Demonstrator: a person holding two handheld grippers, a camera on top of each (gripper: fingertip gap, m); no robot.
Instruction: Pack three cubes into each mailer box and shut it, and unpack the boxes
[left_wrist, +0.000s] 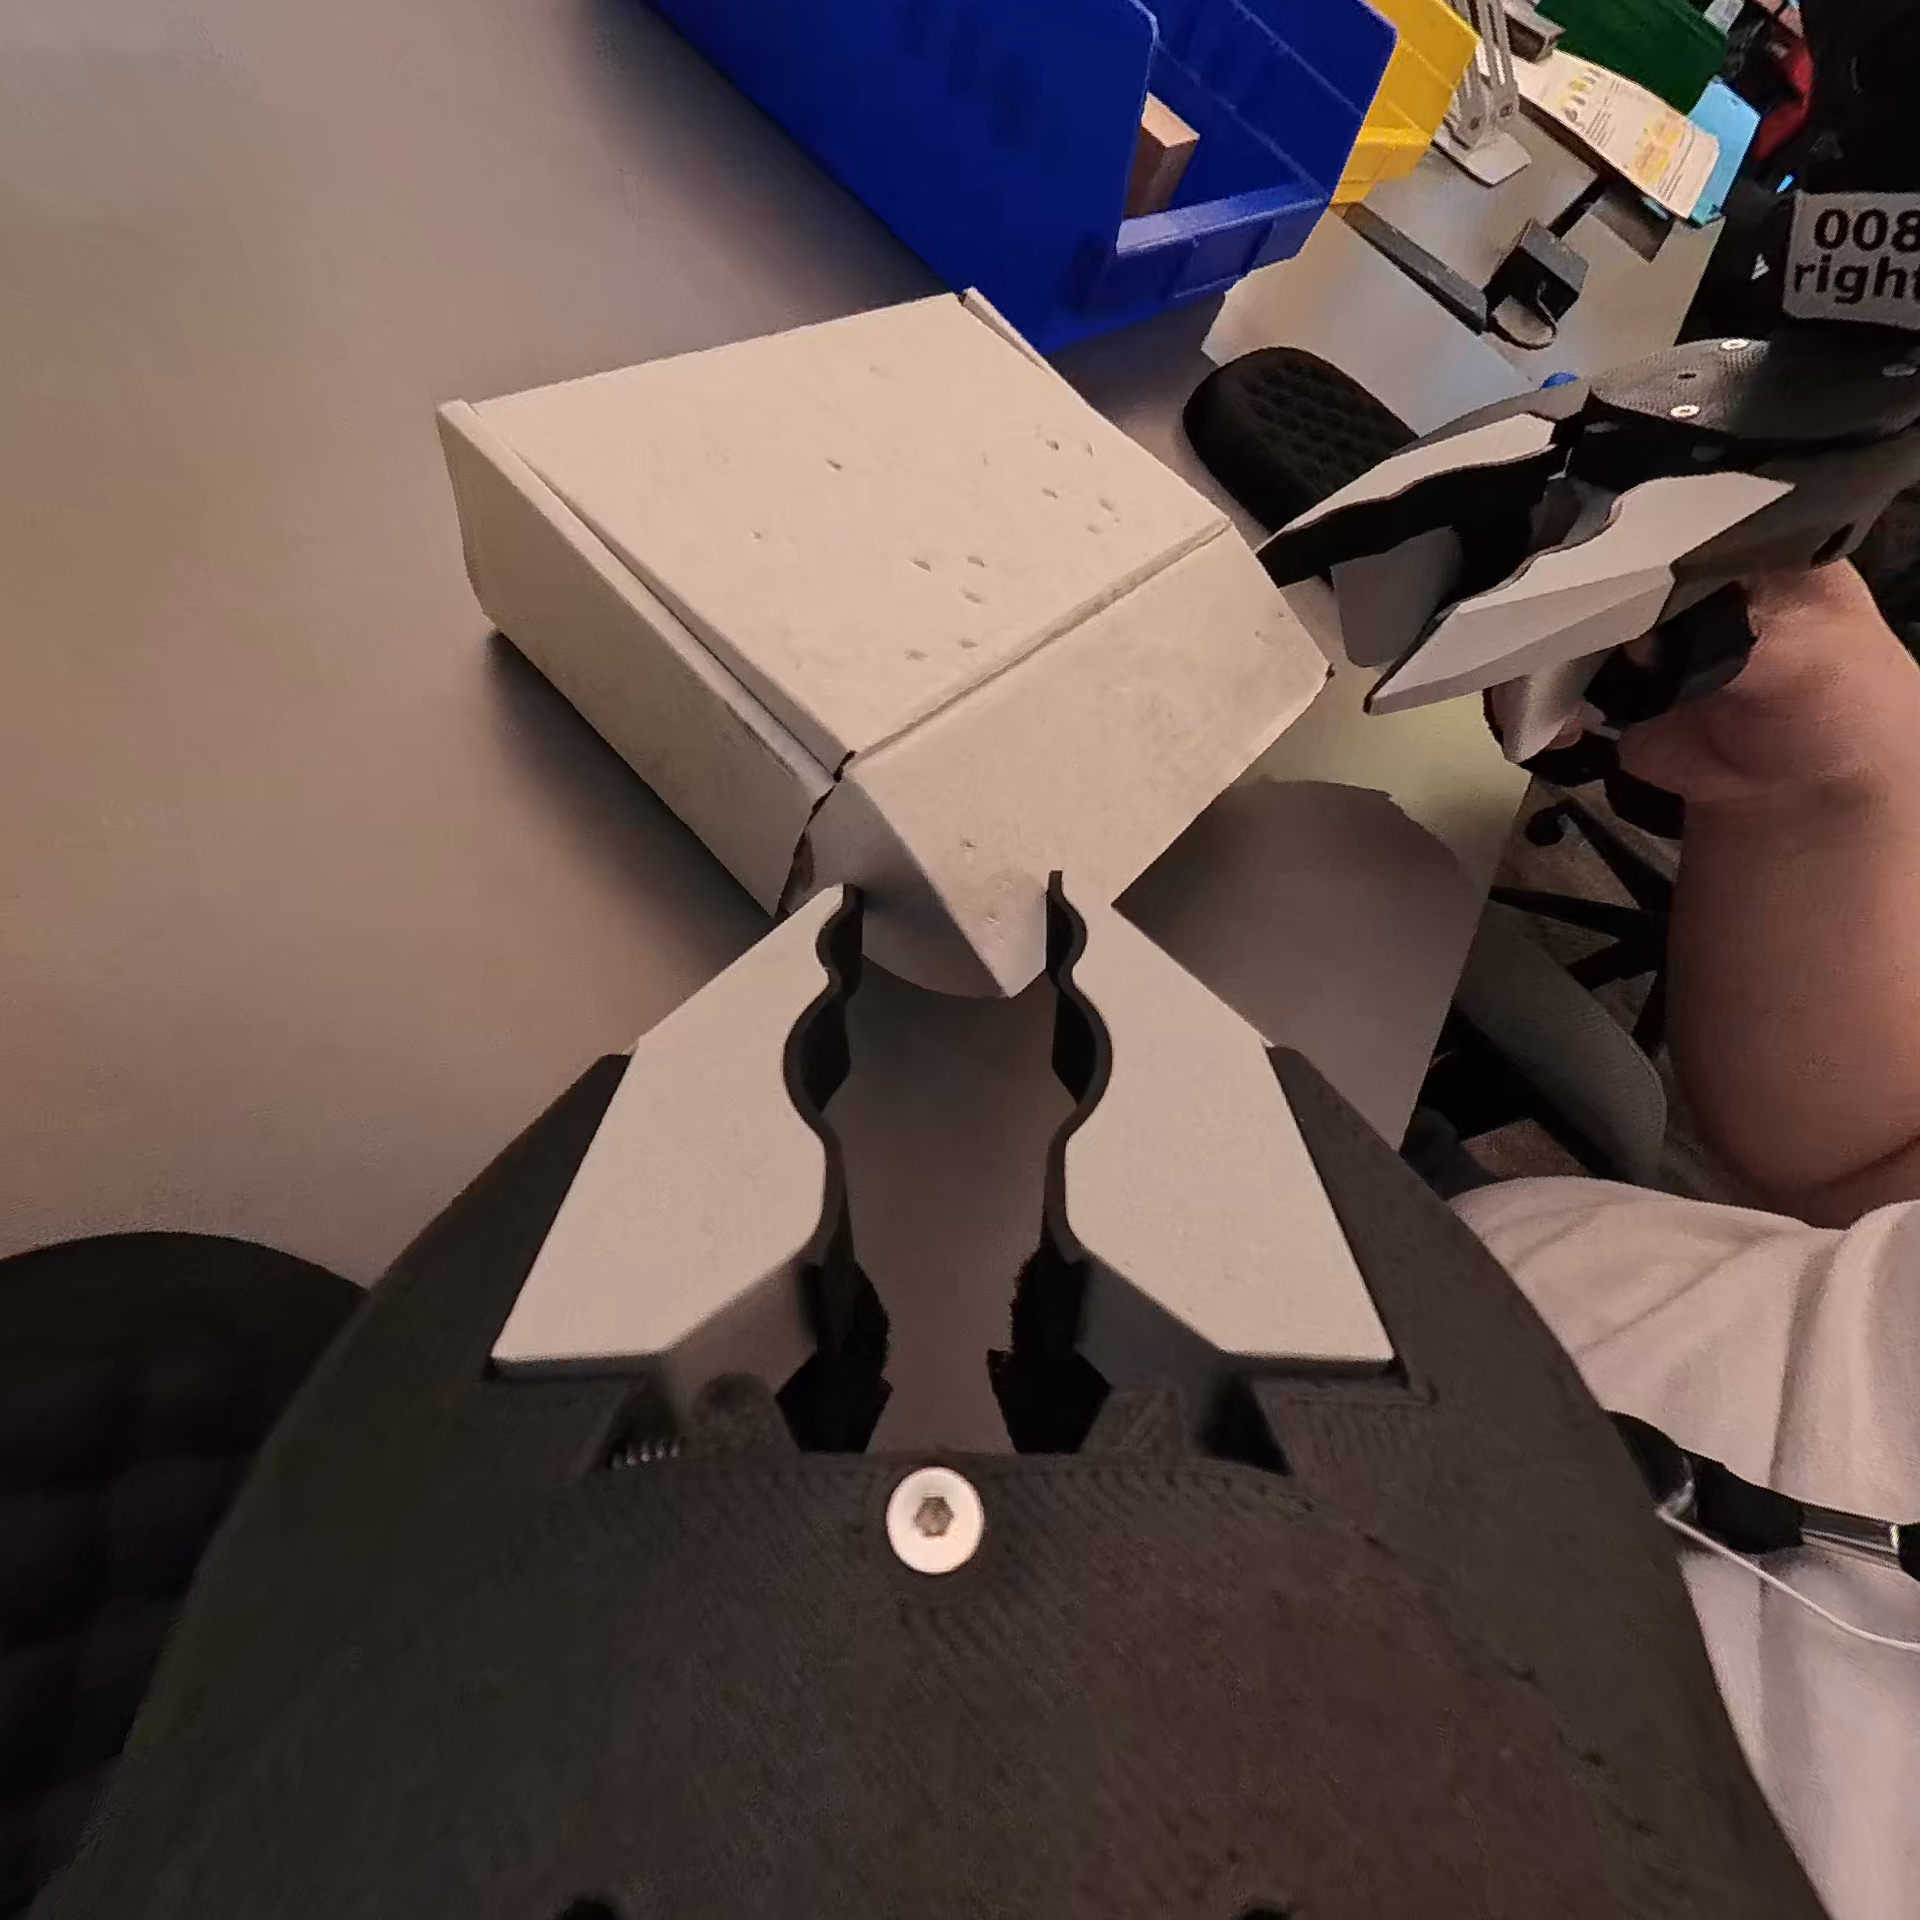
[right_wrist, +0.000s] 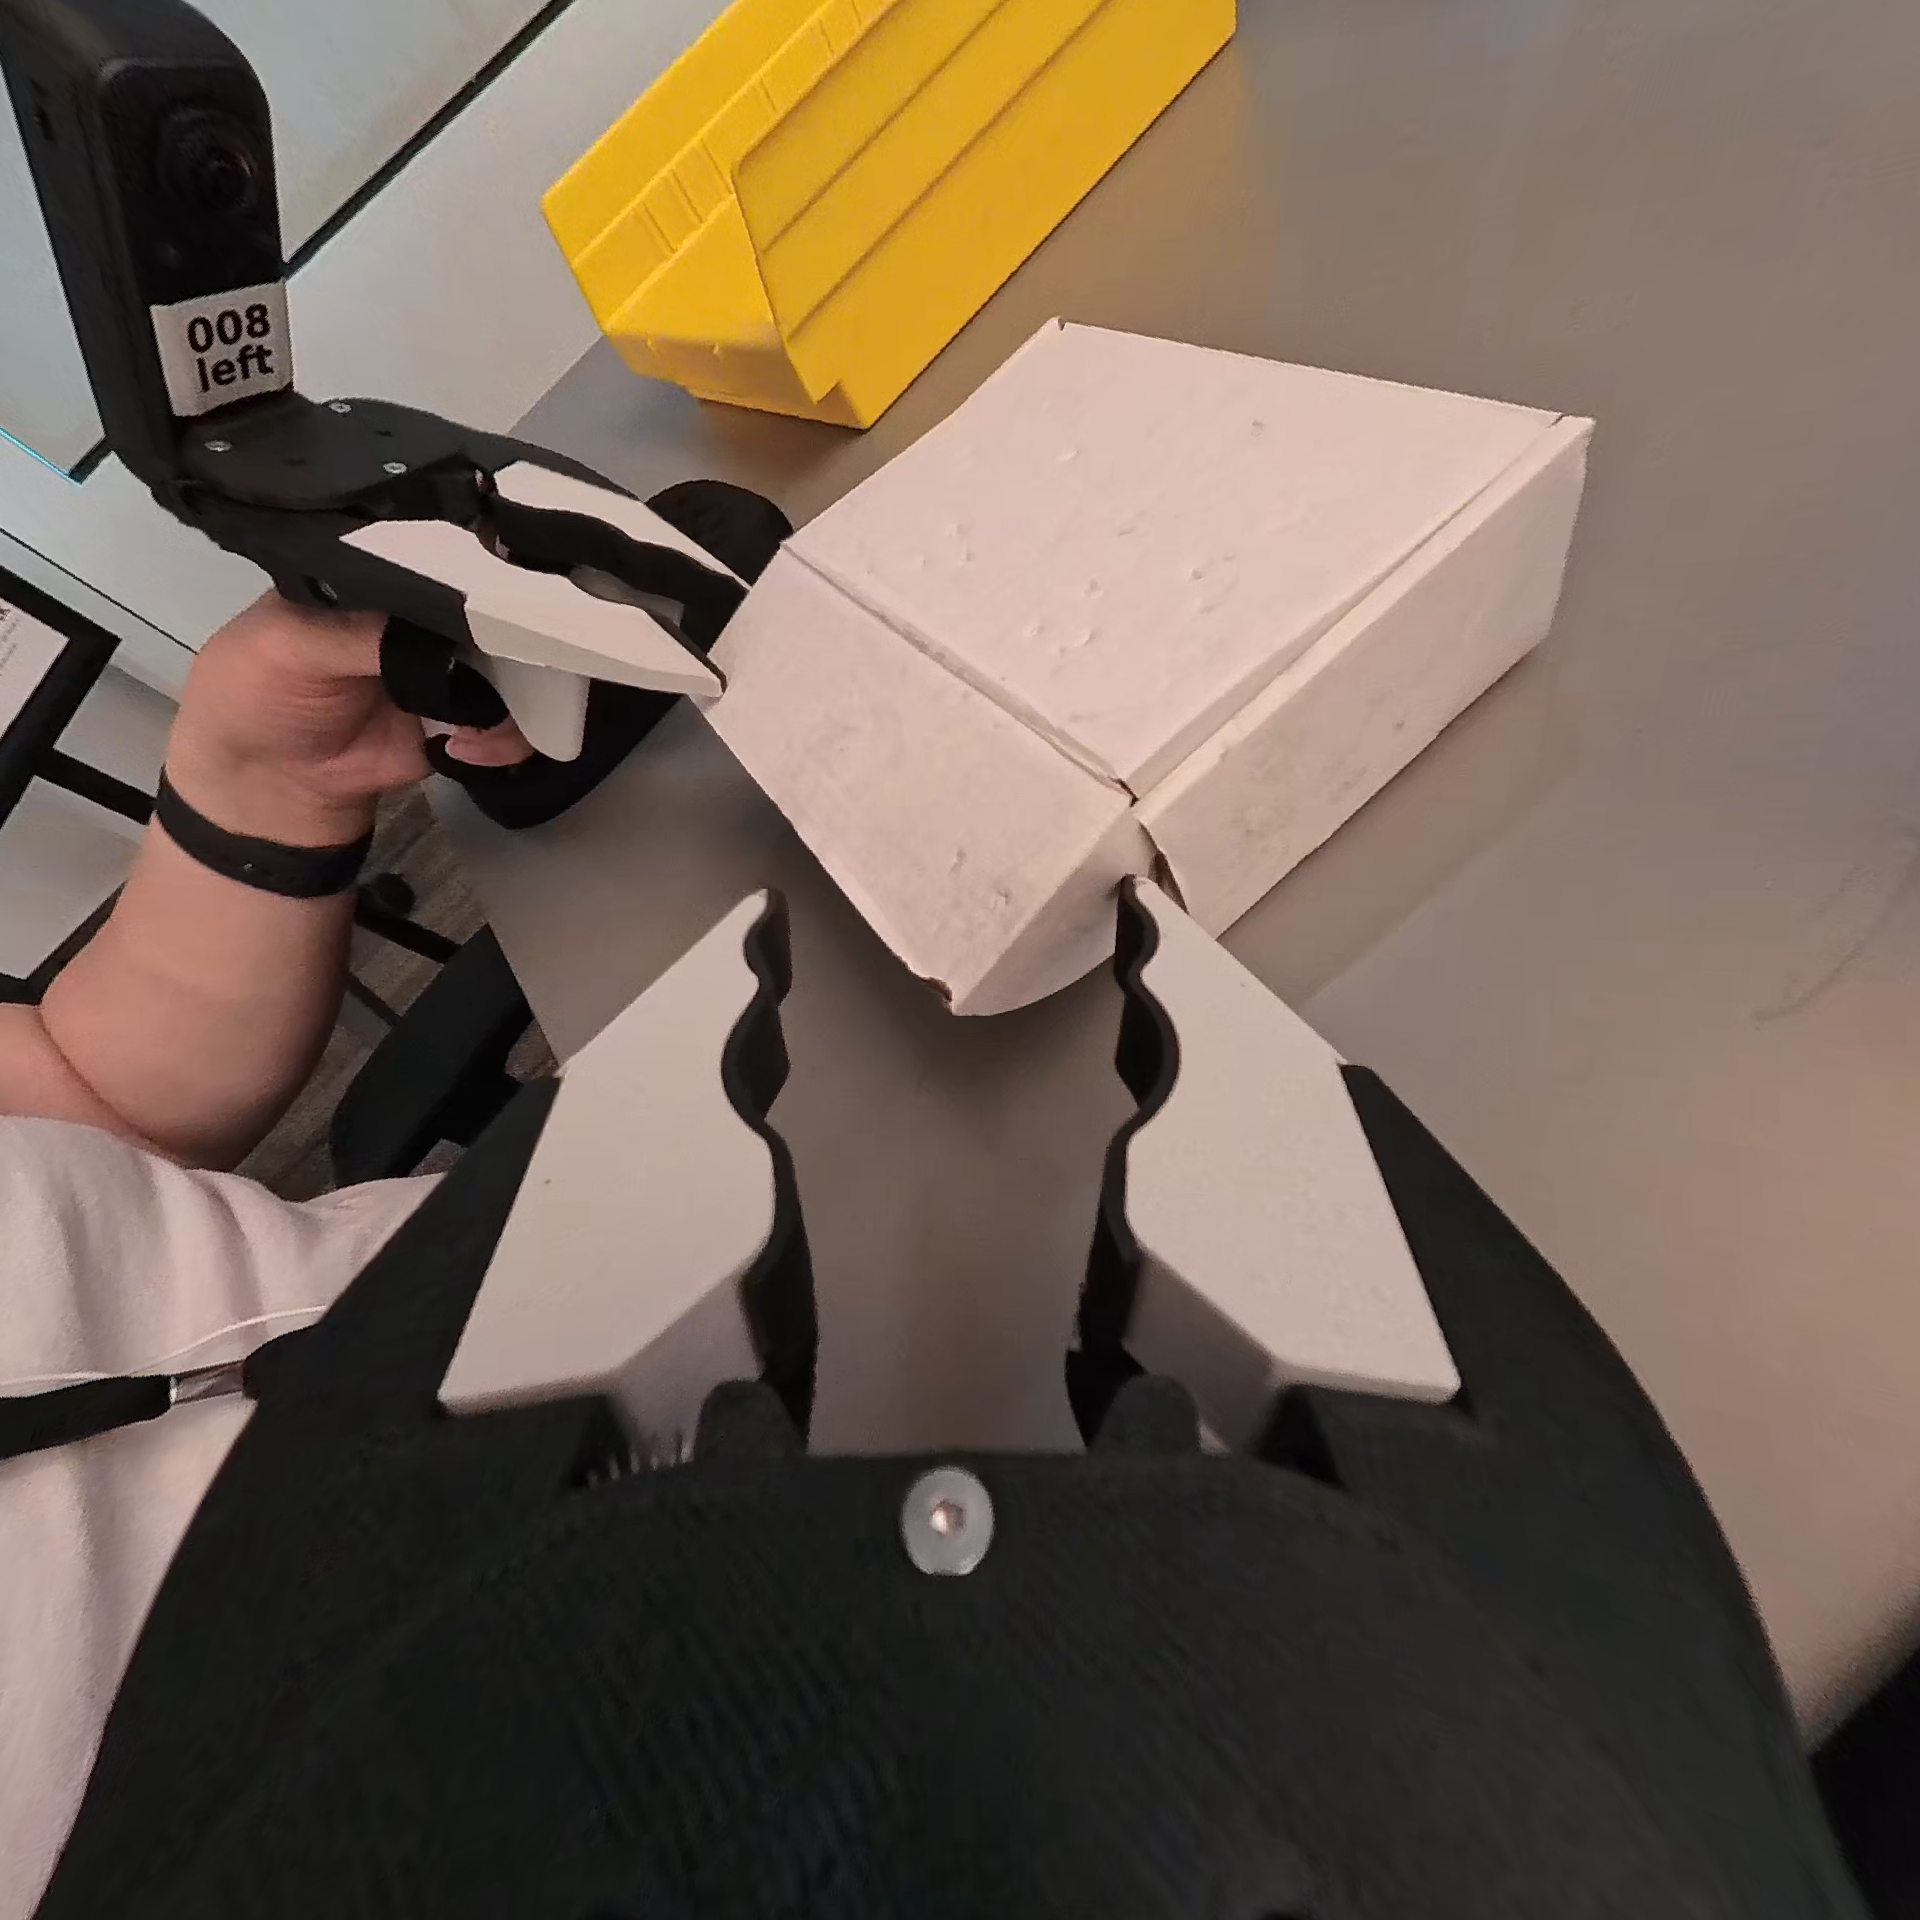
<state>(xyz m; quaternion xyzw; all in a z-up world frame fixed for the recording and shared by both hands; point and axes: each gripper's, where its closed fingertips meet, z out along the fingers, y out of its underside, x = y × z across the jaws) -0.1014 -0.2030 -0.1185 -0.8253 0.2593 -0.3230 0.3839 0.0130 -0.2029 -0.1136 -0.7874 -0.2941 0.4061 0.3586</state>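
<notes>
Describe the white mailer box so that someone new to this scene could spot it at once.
Start at the grey table and find the yellow bin and blue bin at its back. In front of them, at the near edge, lies the white mailer box, shut, with both open grippers at its front corners. It is the only cardboard thing there: flat, dented, with a front flap that slopes down.

1 white mailer box (left_wrist: 831, 582), 1 blue bin (left_wrist: 1039, 135), 1 yellow bin (right_wrist: 883, 187), 2 grippers.

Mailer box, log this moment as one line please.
mailer box: shut, on table | left gripper: open at front flap corner | right gripper: open at other corner
</notes>
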